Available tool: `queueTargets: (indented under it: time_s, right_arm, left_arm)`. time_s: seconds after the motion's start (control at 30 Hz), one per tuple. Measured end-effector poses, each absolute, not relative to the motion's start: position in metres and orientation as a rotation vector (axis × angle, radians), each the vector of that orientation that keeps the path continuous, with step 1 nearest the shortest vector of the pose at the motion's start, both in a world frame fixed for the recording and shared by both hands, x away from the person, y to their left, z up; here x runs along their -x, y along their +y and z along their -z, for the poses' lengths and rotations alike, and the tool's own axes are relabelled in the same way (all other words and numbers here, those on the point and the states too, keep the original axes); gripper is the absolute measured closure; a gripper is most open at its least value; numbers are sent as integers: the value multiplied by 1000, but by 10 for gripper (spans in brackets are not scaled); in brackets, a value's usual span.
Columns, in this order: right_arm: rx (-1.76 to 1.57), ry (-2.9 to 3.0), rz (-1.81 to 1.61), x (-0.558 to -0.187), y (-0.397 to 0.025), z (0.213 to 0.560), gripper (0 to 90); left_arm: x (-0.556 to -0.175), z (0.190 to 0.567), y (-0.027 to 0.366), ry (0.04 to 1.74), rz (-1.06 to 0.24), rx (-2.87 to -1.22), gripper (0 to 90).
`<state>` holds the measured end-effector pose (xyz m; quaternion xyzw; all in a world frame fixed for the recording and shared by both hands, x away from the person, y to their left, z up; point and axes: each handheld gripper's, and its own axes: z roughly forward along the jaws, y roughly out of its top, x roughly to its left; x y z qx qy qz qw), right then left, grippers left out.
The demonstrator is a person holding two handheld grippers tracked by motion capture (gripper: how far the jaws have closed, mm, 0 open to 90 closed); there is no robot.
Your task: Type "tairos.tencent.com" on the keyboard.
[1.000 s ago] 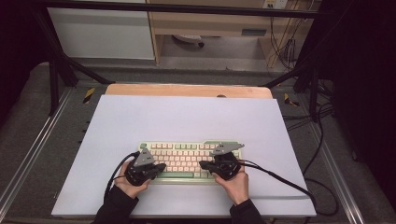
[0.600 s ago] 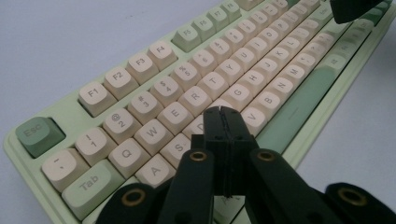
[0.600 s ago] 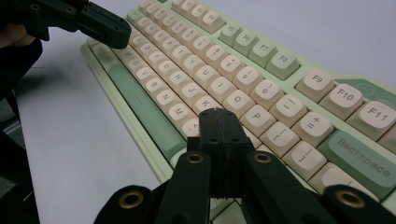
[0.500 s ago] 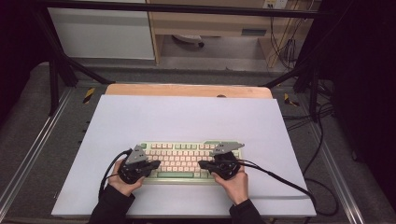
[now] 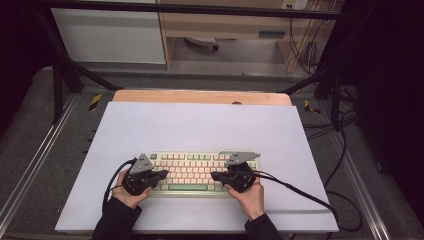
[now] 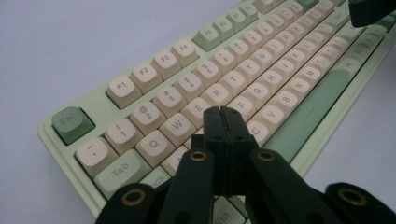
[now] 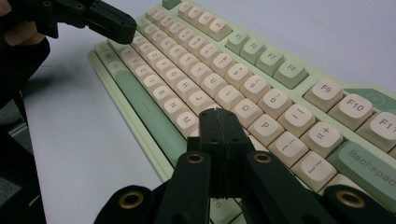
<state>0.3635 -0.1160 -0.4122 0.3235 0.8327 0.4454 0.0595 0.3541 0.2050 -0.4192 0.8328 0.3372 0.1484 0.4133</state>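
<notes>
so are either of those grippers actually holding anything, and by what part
Nothing is held. Both the left gripper and the right gripper have their jaws shut together on nothing, poised over the keyboard keys.

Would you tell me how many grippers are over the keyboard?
2: the left gripper over the keyboard's left end, the right gripper over its right half, both shut.

The keyboard (image 5: pixel 192 171) lies flat on the near half of the table, its long side running left to right. Its case is pale green, most keycaps are cream, and the Esc key (image 6: pixel 72 124), the space bar (image 7: pixel 144 106), Backspace and some function keys are a darker green. The legends read upright from the person's side, with the function row along the far edge.
</notes>
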Motion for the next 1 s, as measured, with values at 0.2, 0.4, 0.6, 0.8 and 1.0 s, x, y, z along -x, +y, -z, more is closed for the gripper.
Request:
queueTargets:
  time_s: [0.2, 0.4, 0.6, 0.8, 1.0]
  right_arm:
    - [-985, 2522, -1341, -363, -116, 412, 900]
    - [-978, 2520, -1339, -363, -116, 412, 900]
    - [-977, 2520, -1336, -363, -117, 412, 900]
    - [-979, 2520, -1333, -363, -116, 412, 900]
    - [-973, 2520, -1333, -363, -117, 412, 900]
  left_arm:
    - [-358, 417, 205, 859, -369, -2077, 900]
    - [-360, 416, 198, 849, -378, -2089, 900]
    - [-365, 415, 191, 850, -386, -2094, 900]
    - [-374, 415, 187, 870, -397, -2094, 900]
    - [-379, 421, 183, 881, -404, -2112, 900]
